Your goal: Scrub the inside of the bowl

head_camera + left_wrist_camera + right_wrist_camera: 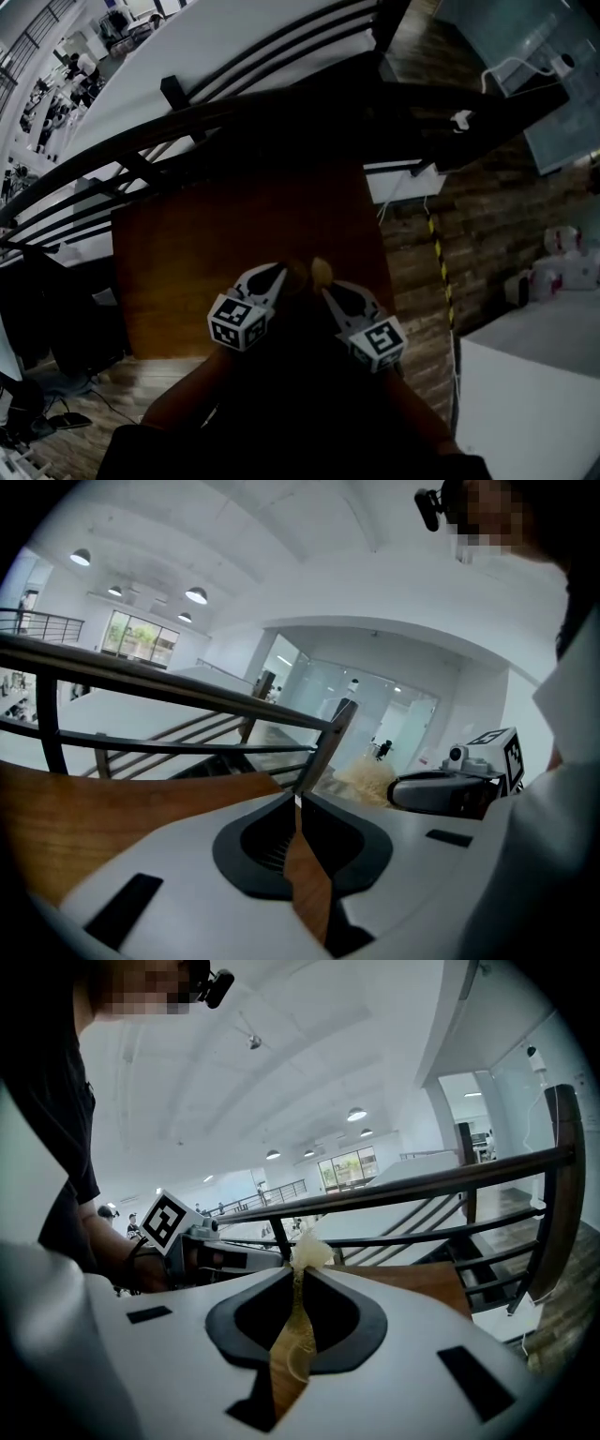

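My right gripper (298, 1266) is shut on a pale yellow fibrous scrubber (309, 1250), and a tuft of it sticks out past the tips. In the head view that scrubber (322, 271) shows as a small yellow lump at the right gripper (326, 292), low over the brown wooden table (234, 244). My left gripper (298, 800) is shut with nothing in it. It sits just left of the right one, tips close together (284, 271). The left gripper view shows the scrubber (364, 782) beside the right gripper (436, 791). No bowl shows in any view.
A black railing (234, 103) runs along the table's far side, with stairs beyond it. At the lower right stands a white counter (534, 375). Yellow-black tape (436, 253) lies on the wood floor right of the table. The head view is dark.
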A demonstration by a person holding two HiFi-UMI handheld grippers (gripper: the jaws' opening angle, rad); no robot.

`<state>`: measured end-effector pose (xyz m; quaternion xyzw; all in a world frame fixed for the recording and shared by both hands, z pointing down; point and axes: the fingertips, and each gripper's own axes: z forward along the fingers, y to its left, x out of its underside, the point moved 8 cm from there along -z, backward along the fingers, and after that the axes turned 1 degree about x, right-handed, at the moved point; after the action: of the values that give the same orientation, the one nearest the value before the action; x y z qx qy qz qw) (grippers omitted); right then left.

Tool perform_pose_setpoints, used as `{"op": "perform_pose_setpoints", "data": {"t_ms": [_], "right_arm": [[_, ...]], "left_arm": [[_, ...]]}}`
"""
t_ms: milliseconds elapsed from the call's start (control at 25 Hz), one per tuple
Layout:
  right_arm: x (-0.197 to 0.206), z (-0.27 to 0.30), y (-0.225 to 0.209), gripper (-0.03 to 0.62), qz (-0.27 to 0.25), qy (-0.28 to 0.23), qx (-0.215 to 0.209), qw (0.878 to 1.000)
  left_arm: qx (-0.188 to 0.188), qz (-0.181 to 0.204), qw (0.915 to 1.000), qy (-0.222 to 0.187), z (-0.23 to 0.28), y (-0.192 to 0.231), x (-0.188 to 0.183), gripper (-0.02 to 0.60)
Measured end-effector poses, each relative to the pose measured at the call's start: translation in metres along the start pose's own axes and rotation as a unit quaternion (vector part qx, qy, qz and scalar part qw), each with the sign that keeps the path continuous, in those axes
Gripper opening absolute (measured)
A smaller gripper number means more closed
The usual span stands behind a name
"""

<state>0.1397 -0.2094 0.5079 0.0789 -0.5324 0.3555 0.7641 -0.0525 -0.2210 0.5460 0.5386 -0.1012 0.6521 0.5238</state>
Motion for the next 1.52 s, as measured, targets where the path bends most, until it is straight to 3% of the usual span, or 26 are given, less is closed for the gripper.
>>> {"op": "perform_pose_setpoints", "data": {"t_ms": [320, 560, 680, 960, 1520], "right_arm": [[0.01, 0.02, -0.029, 0.04, 0.019, 0.024, -0.017, 0.999], [0.019, 0.037, -0.038, 0.04, 0.022, 0.033, -0.033, 0.999], [0.018, 0.045, -0.034, 0.04, 0.028, 0.042, -0.043, 0.998], [0.027, 0.053, -0.034, 0.04, 0.041, 0.065, -0.055, 0.996], [0.042, 0.061, -0.045, 0.04, 0.05, 0.083, -0.055, 0.994]], "left_arm": [[-0.047, -0.037, 0.9979, 0.027, 0.02, 0.033, 0.028, 0.084], [-0.076, -0.026, 0.9936, 0.079, 0.036, 0.057, 0.066, 0.14], [-0.09, -0.041, 0.988, 0.118, 0.042, 0.073, 0.093, 0.163], [-0.103, -0.062, 0.9774, 0.174, 0.059, 0.086, 0.123, 0.169], [-0.134, -0.089, 0.958, 0.238, 0.088, 0.113, 0.158, 0.169]]}}
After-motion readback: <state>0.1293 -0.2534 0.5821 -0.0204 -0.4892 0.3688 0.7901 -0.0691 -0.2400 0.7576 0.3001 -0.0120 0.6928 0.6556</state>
